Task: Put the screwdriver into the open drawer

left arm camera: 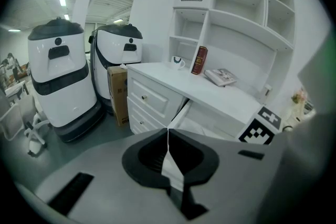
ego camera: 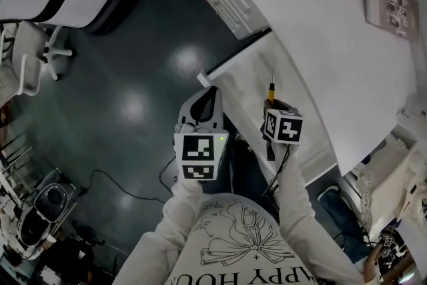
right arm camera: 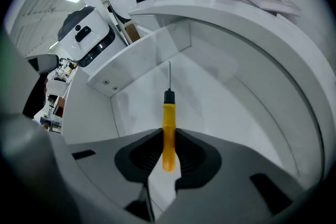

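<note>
A screwdriver with a yellow handle, black collar and thin steel shaft sits between the jaws of my right gripper, which is shut on its handle. It points into the open white drawer below the desk. In the head view the screwdriver sticks out over the drawer, ahead of the right gripper. My left gripper is shut with nothing in it; it hangs over the floor left of the drawer, as the left gripper also shows in the head view.
A white desk top carries books at the far right. A closed drawer unit, a cardboard box and two white machines stand on the dark floor. Shelves hold a cup and a red book.
</note>
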A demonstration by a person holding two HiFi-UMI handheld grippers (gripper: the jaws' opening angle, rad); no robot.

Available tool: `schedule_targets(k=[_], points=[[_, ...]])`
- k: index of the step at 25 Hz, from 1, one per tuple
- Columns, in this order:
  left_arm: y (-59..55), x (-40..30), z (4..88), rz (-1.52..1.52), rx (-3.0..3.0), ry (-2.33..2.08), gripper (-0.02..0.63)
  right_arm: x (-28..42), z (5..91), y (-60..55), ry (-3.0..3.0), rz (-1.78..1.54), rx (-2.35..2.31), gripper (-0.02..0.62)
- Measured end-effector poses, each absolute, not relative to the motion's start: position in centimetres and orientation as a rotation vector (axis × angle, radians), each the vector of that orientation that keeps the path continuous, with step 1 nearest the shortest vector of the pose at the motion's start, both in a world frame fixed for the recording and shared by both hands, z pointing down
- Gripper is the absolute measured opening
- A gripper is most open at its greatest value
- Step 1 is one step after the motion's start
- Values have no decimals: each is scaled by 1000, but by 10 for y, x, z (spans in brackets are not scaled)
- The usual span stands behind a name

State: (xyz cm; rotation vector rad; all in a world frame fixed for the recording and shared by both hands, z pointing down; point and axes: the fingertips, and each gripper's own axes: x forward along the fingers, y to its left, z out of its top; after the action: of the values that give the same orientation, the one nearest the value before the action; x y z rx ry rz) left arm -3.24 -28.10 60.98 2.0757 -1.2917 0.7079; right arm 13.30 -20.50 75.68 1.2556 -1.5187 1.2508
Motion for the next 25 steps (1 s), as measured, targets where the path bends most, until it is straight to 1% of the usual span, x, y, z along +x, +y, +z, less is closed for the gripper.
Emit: schedule_targets(k=[17, 18, 22, 25], points=[[-280, -36, 614, 701, 2055, -1288, 8, 135, 774, -208, -1452, 1271, 1255, 69], [-279, -36, 614, 700, 2055, -1288, 8, 135, 773, -209, -1459, 1275, 1260, 72], [-280, -35, 609, 688, 2062, -1296, 8, 135, 764, -213, -1497, 1289, 1273, 118], [-280, -35, 601, 678, 2067, -1309, 8, 138, 747, -218, -1523, 1263, 1301, 121]])
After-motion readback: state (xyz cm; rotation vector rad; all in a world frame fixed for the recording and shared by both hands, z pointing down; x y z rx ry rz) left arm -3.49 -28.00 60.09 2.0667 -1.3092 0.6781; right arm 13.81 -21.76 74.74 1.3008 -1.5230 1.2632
